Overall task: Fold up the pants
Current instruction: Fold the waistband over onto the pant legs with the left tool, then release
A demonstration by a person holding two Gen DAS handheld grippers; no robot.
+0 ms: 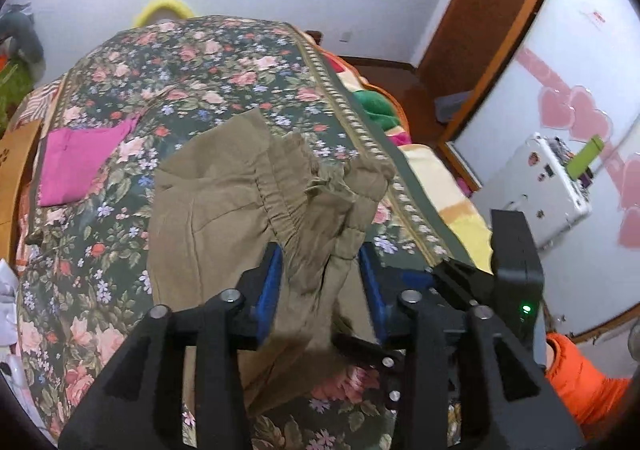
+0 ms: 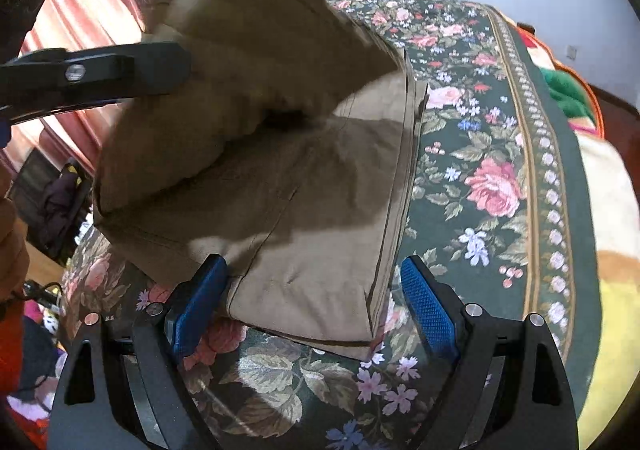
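Note:
Olive-brown pants (image 1: 224, 209) lie on a floral bedspread (image 1: 200, 61). Their gathered elastic waistband is bunched up and hangs between the blue pads of my left gripper (image 1: 320, 254). The jaws stand apart and the cloth sits loosely in the gap. In the right wrist view the folded pants (image 2: 320, 209) lie flat, with an upper flap raised and blurred beside one of the left gripper's fingers (image 2: 120, 69). My right gripper (image 2: 312, 266) is wide open low over the bed. The near corner of the fold lies between its pads, and the right pad is clear of the cloth.
A folded pink cloth (image 1: 80, 161) lies on the bed's left side. A bright striped blanket (image 2: 612, 209) runs along the bed's right edge. A white case (image 1: 548, 185) stands by the wall at right. An orange sleeve (image 1: 580, 382) shows at lower right. Pink curtains (image 2: 80, 9) hang at left.

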